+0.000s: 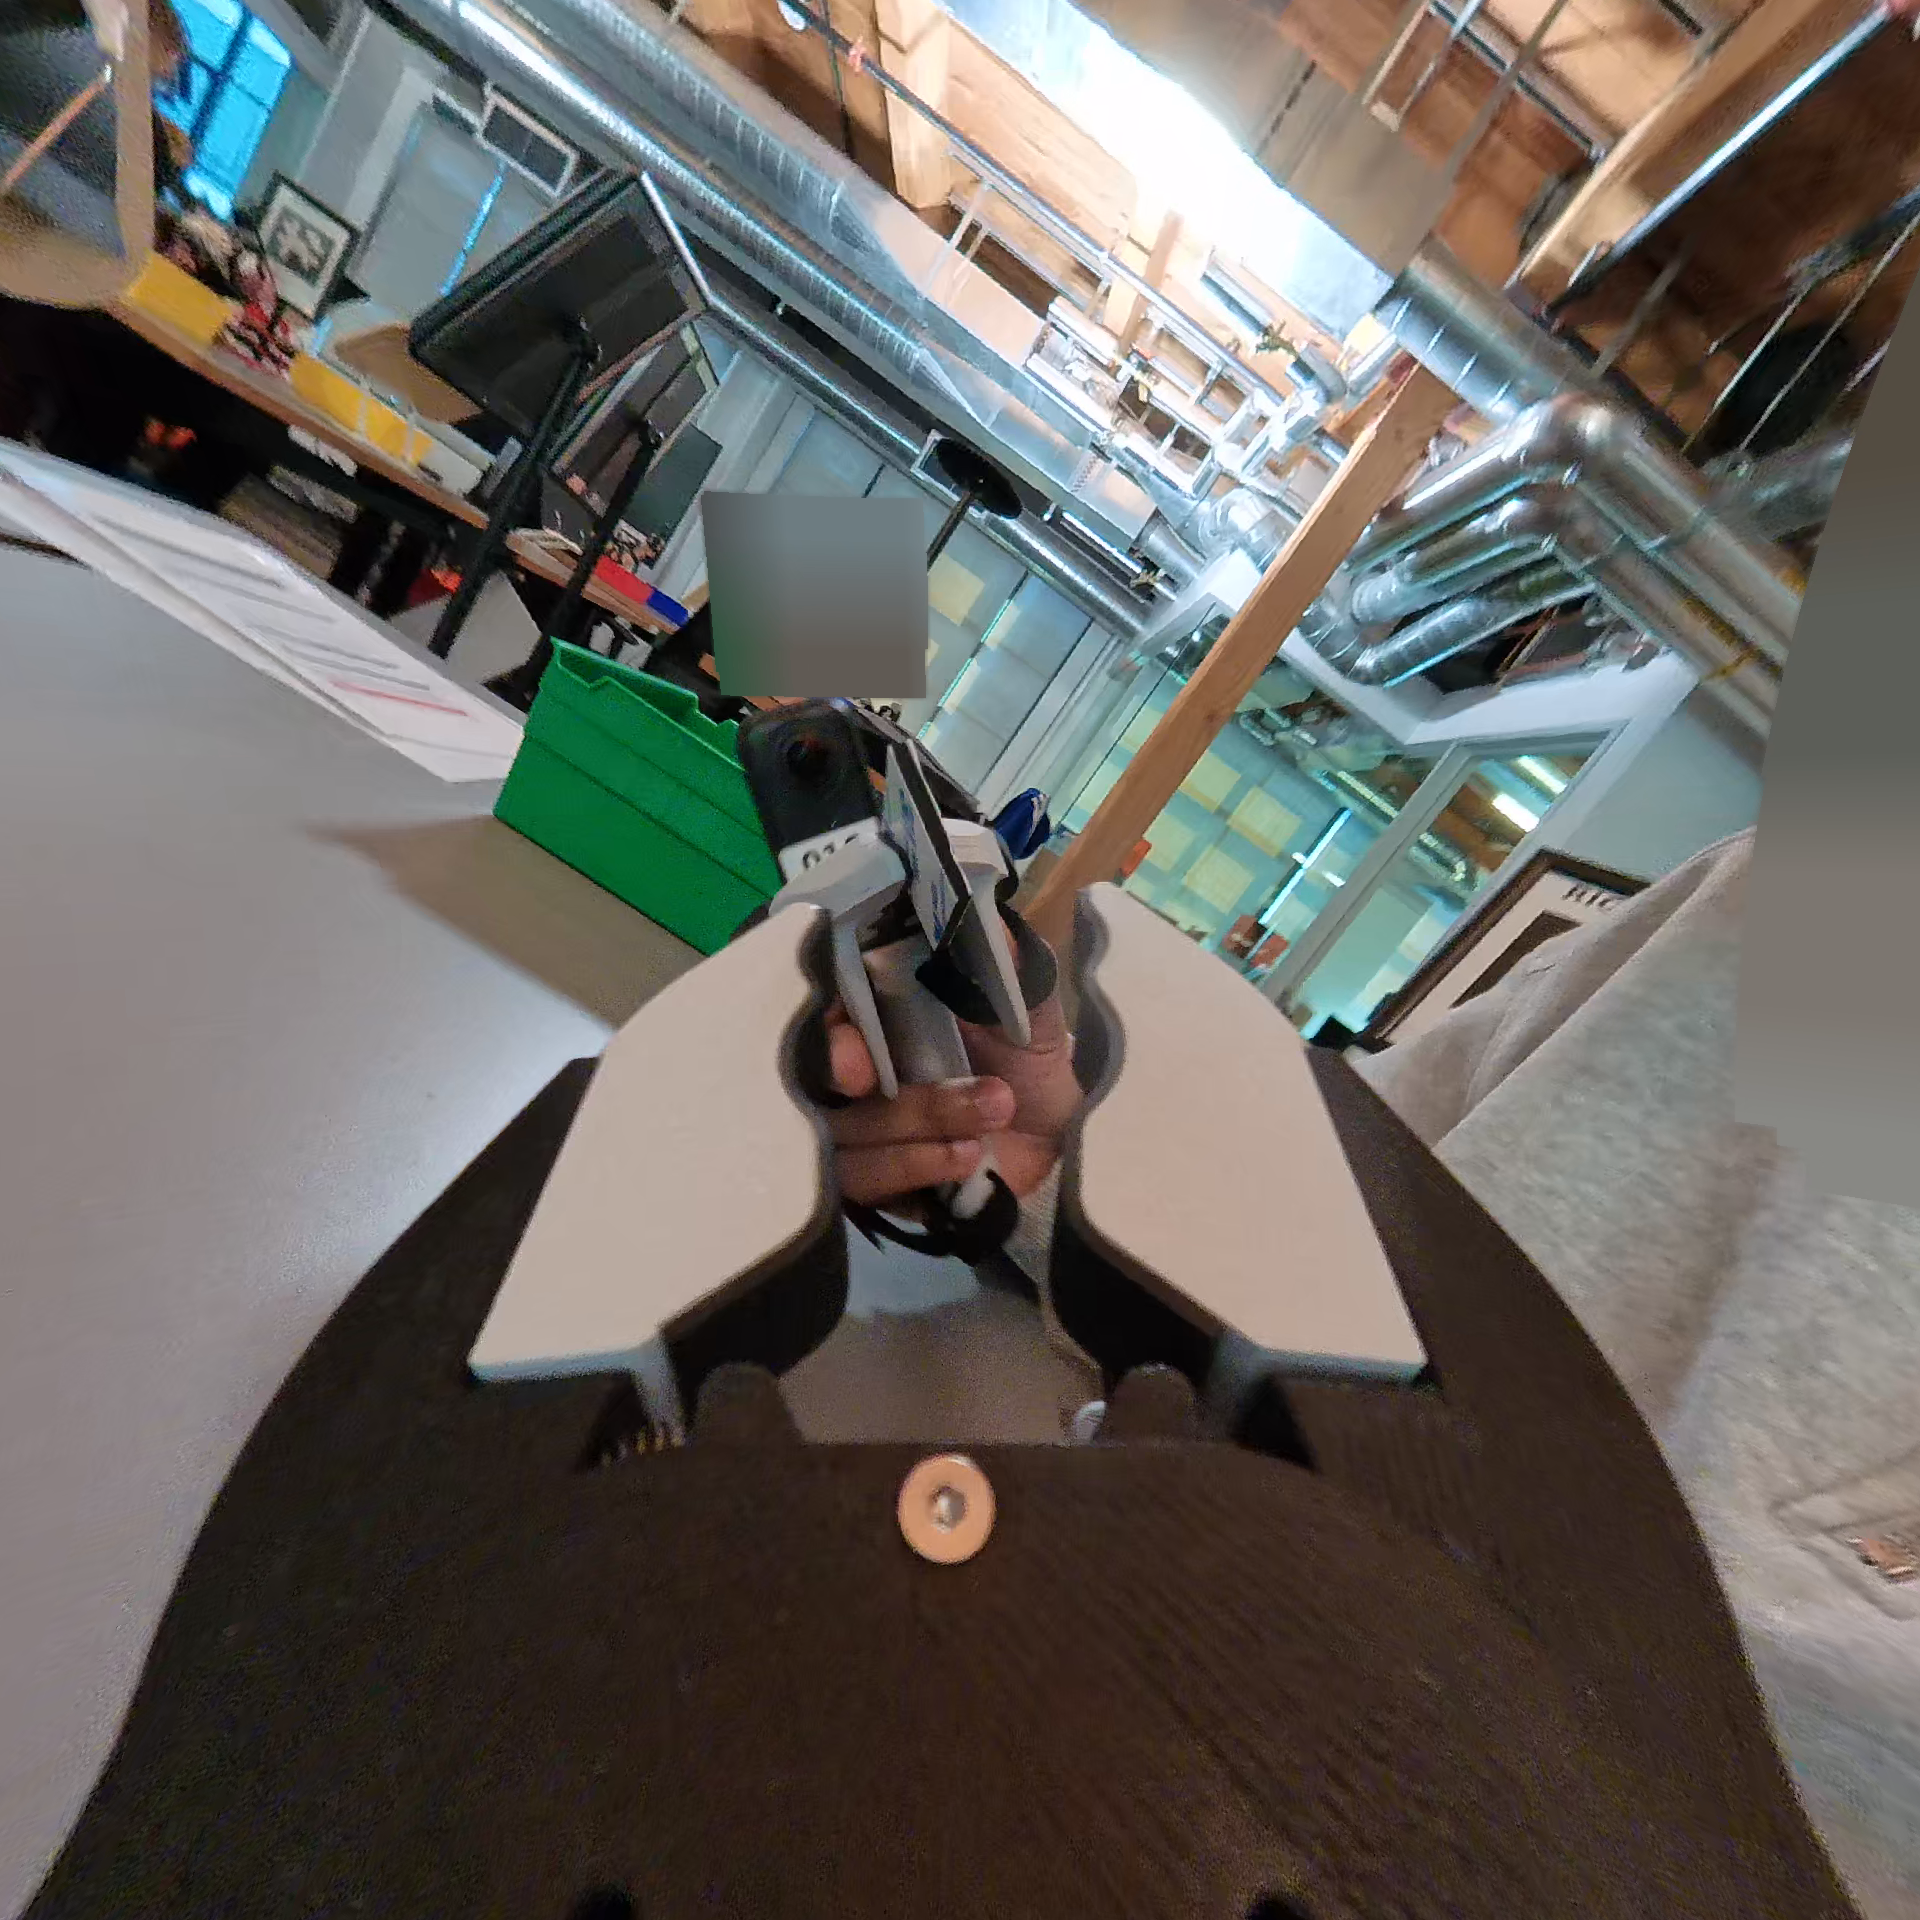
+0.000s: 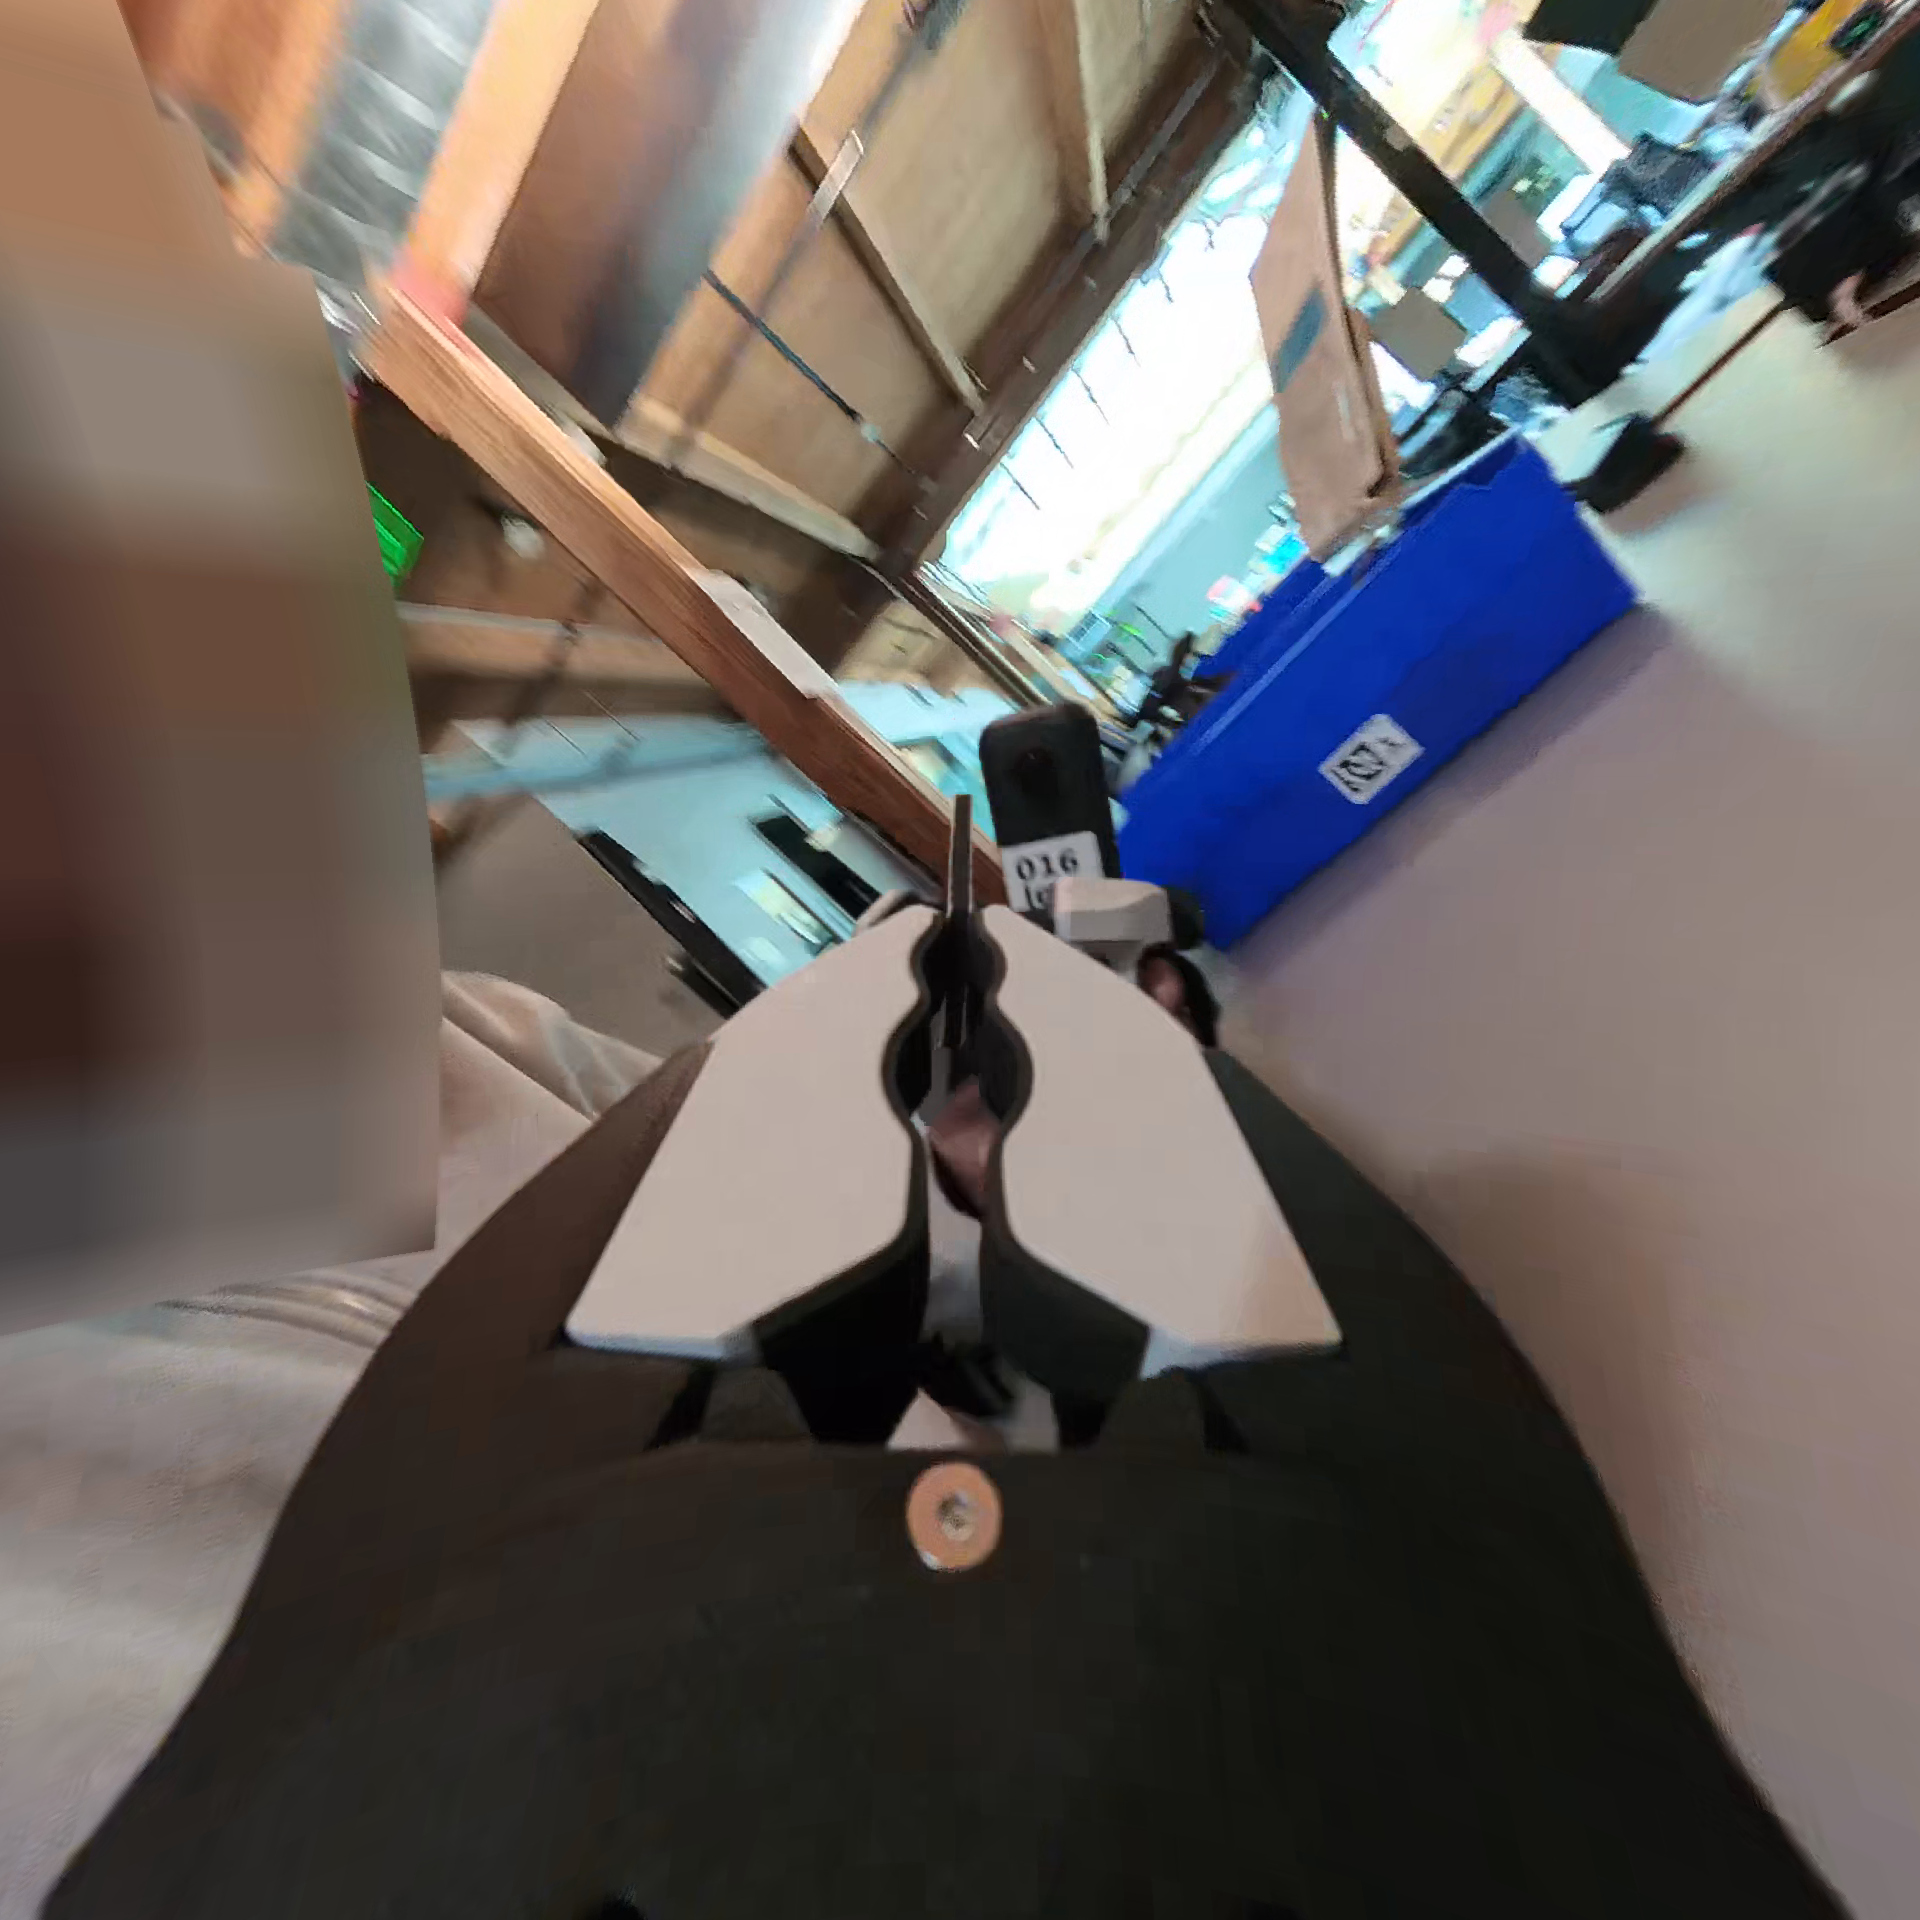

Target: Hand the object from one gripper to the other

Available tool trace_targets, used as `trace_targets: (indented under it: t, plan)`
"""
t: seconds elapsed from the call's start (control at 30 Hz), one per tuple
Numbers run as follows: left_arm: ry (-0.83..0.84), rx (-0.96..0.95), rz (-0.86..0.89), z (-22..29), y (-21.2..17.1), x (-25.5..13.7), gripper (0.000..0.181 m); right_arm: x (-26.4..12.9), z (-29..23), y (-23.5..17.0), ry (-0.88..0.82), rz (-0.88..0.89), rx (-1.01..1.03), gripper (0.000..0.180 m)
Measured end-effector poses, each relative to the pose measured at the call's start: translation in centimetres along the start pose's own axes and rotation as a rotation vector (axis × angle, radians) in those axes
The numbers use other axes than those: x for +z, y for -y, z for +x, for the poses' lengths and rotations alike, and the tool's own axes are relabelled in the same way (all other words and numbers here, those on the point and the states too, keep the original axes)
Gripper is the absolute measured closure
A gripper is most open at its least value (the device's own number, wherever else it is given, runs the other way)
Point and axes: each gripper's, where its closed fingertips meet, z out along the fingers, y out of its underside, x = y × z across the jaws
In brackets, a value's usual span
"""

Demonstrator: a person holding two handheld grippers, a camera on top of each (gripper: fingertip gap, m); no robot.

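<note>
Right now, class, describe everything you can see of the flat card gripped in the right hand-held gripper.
The card is a thin, stiff-looking flat piece with dark edges and a blue-and-white face. The right hand-held gripper is shut on its lower part, so the top sticks out past the fingertips. In the right wrist view it is edge-on and looks like a narrow dark strip. It is held in the air, just beyond the open left hand-held gripper, which does not touch it.

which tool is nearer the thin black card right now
Right. The right tool is shut on the thin black card, pinching it edge-on. The left tool is open, pointed at the card from the opposite side, not gripping it.
</note>
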Motion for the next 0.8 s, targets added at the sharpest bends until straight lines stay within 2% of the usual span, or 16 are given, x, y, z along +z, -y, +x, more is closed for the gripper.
trace_targets:
  t: [0.17,0.4,0.47,0.67,0.7,0.8]
  plan:
    - [-0.006,-0.149,-0.096,-1.1,-1.3,-0.3,0.16,-0.5,0.7,-1.3,-0.126,-0.191,-0.188,0.176]
    - [0.053,-0.09,-0.231,-1.6,-3.2,-0.1,0.17,-0.9,1.9,-3.1,-0.196,-0.344,-0.211,0.176]
    - [0.069,-0.085,-0.244,-1.8,-3.3,-0.2,0.177,-0.8,2.0,-3.5,-0.204,-0.364,-0.217,0.176]
    - [0.088,-0.083,-0.261,-2.1,-3.4,-0.3,0.177,-0.9,2.3,-3.4,-0.211,-0.342,-0.227,0.175]
    - [0.094,-0.086,-0.257,-2.2,-3.3,-0.3,0.177,-0.8,2.4,-3.3,-0.218,-0.331,-0.246,0.172]
    - [0.084,-0.131,-0.215,-2.2,-2.8,-0.5,0.177,-0.8,2.7,-2.3,-0.255,-0.274,-0.384,0.147]
